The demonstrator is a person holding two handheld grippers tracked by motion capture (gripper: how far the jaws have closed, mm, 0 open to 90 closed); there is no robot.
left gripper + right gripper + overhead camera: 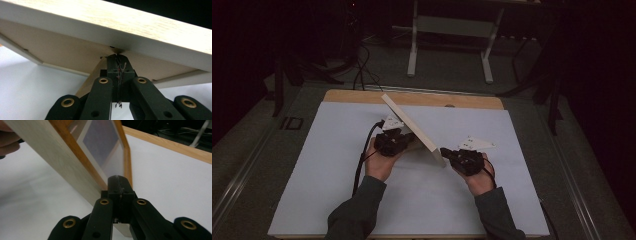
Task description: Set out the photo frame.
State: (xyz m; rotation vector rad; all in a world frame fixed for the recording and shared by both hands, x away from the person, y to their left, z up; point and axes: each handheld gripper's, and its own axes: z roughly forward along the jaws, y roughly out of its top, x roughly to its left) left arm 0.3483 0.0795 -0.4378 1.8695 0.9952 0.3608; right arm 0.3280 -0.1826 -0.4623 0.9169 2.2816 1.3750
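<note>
Picture frame (412,131) stands tilted on edge near the middle of the desk (337,165), on the white sheet; its glazed front faces right, its brown backing (62,52) faces left; the fold-out stand (91,75) on the back looks swung out toward the sheet. Left claw (404,140) sits behind the frame, jaws together with nothing between them, tip pressed up against the backing just under the wooden rim (155,35); so it props rather than grips. Right claw (448,152) is at the frame's near lower corner, jaws also together; in the right gripper view the tip (119,181) touches the front edge where wood meets glass (105,147); can't tell whether any sliver of rim is pinched, it reads as a push. Step in hand, as I judge it: standing the frame up on its stand, both claws steadying from opposite faces. Next move calls for easing the frame back until the stand bears on the desk, then backing the left claw off first, slowly; the right one should hold the corner until the lean settles; risk is the frame toppling leftward or sliding on the sheet.
</note>
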